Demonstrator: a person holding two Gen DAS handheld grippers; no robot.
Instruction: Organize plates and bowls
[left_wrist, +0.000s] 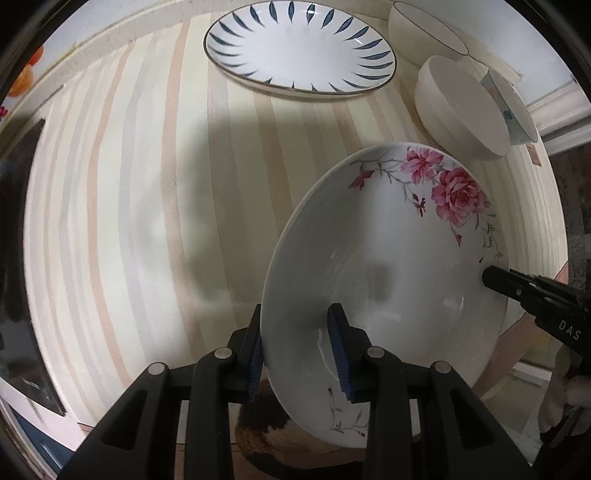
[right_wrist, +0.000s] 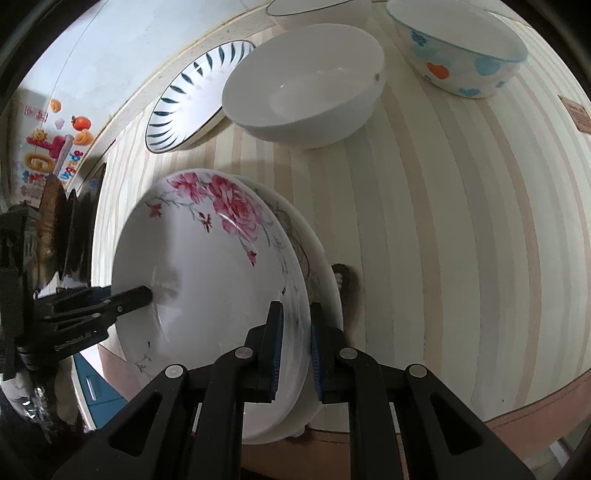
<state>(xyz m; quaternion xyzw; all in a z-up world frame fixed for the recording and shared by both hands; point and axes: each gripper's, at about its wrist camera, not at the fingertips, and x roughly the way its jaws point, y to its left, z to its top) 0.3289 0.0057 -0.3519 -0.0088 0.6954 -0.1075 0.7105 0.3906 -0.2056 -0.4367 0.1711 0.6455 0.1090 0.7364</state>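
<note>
Two rims are clamped: the left gripper (left_wrist: 299, 347) pinches the rose plate (left_wrist: 388, 258), the right gripper (right_wrist: 295, 332) the plate beneath (right_wrist: 321, 254), both held over the striped table (left_wrist: 147, 184). Risk noted: thin-edge grips may slip, causing plates to knock or drop.

I see a round table (left_wrist: 122, 206) covered in a cloth of pale cream, peach and grey stripes, standing against a white wall (right_wrist: 110, 48) bearing colourful stickers (right_wrist: 55, 147). Soft light leaves blurred shadows across the cloth.
</note>
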